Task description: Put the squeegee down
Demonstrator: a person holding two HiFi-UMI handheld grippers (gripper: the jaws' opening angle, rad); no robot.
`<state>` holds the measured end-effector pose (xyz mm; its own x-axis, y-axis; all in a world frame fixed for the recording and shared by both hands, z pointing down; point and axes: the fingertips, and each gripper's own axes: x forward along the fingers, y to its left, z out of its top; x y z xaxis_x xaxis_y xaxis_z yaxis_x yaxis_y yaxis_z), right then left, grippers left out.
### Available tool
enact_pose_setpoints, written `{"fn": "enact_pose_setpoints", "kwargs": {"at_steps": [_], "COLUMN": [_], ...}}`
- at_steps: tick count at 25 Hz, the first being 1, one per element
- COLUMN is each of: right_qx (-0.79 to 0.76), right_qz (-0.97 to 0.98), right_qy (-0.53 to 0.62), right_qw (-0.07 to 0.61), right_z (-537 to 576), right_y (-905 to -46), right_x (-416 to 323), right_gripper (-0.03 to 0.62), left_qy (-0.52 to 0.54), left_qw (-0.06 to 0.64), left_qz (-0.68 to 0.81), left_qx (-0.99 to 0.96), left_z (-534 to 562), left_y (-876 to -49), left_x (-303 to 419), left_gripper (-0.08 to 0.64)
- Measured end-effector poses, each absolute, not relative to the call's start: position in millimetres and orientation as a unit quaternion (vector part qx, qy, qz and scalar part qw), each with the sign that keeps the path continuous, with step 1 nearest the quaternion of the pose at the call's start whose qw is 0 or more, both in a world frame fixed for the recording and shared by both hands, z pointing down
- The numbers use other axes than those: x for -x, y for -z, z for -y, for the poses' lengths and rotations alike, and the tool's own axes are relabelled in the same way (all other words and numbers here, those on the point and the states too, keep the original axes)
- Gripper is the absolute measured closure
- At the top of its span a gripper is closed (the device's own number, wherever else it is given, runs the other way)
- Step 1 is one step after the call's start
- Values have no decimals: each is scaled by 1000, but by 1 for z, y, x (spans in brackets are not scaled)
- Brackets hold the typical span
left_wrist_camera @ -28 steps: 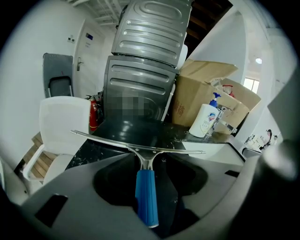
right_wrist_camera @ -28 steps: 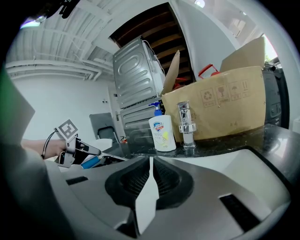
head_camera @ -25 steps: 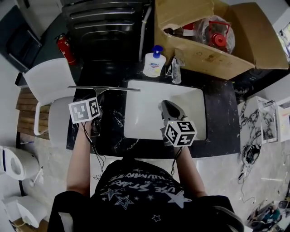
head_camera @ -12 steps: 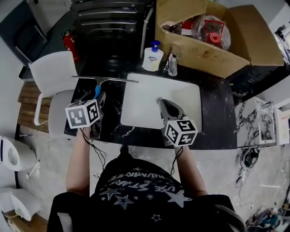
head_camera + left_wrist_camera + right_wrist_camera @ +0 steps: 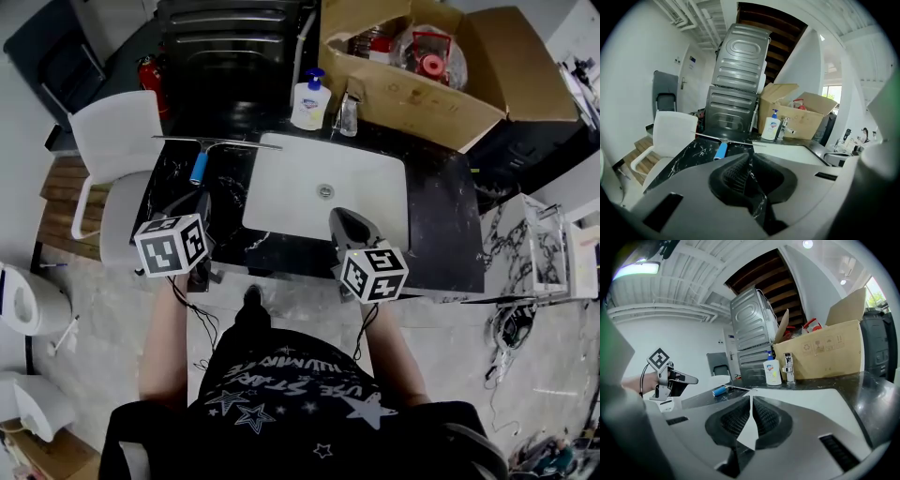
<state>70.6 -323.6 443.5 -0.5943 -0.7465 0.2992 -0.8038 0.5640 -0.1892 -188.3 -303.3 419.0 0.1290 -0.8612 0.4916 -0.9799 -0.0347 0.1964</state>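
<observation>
Left gripper (image 5: 750,157) drew back off squeegee (image 5: 200,166), which lies on counter (image 5: 441,217); jaws closing, empty. Right gripper (image 5: 750,400) jaws pressed together. 1 box (image 5: 412,105) holds red items (image 5: 429,62); 1 soap bottle (image 5: 309,101).

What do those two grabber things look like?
The left gripper and right gripper are grey with black ribbed tongs; each carries a white cube with black square markers. Thin black cables hang below. The left tongs are closing, empty. The shirt is black with white stars.

Blk star-print tee (image 5: 281,394); grey L tool (image 5: 201,202), R tool (image 5: 342,220) w/ marker cubes (image 5: 172,246).
</observation>
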Motion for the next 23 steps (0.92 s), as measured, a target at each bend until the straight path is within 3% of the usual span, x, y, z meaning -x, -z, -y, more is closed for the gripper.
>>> {"fn": "enact_pose_setpoints", "kwargs": {"at_steps": [23], "right_qx": [-409], "right_qz": [895], "right_qy": [-149], "right_qw": [98], "right_z": [180], "right_y": [-461], "right_x": [-114], "right_gripper": [540], "left_qy": [-131], "left_qw": [240], "left_qz": [648], "left_qx": [-711], "left_z": [136], "left_y": [-448], "left_x": [106], "left_gripper": [540]}}
